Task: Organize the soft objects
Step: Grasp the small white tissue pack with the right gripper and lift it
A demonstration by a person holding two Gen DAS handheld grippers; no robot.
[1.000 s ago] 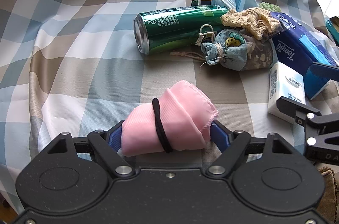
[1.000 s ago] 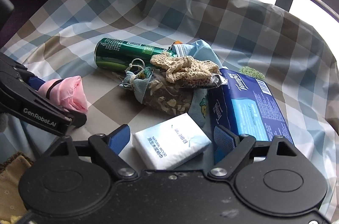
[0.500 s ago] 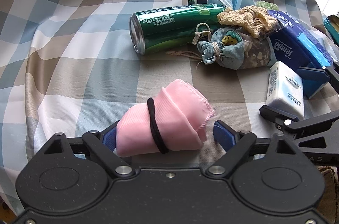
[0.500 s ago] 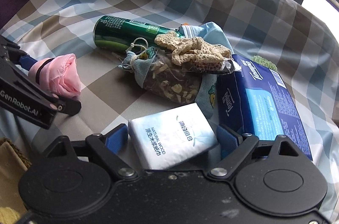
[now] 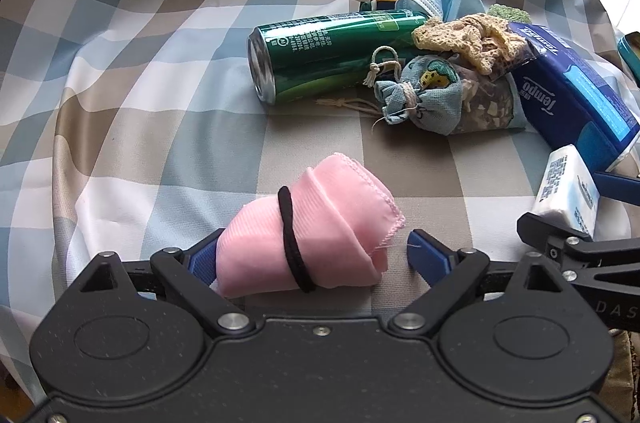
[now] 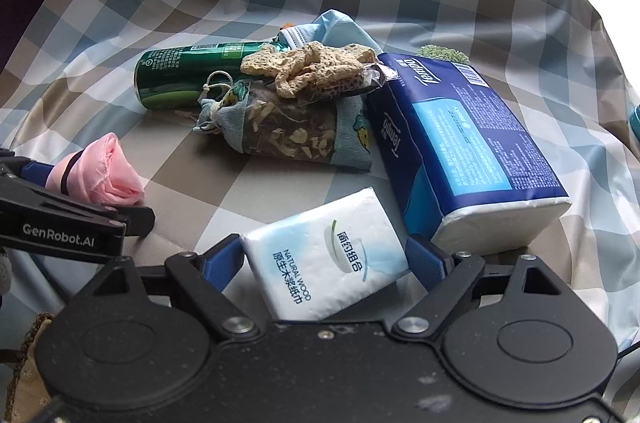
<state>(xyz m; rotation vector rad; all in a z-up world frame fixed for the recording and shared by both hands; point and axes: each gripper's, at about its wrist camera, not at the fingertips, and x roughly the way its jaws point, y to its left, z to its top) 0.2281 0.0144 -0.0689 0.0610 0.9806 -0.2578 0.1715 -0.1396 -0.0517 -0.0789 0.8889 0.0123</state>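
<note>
The left claw (image 5: 308, 255) stands wide open around the pink roll (image 5: 308, 243), which lies on the checked cloth (image 5: 160, 103) with its long axis running left to right across the gap. The left pad touches the roll's left end; the right pad stands clear of the frayed right end, so nothing is gripped.

The right claw (image 6: 324, 259) is also wide open, straddling the tissue pack (image 6: 324, 251), whose long axis slants from near left to far right. Both pads sit just beside the pack's edges, without visibly pressing.

Farther off lie the can (image 5: 328, 55), the pouch (image 5: 436, 103) and the blue pack (image 6: 460, 139), bunched together.

Each hand already has its own item between its pads, so either grasp would probably need only a closing; the pack's slant may call for a slight wrist turn.
</note>
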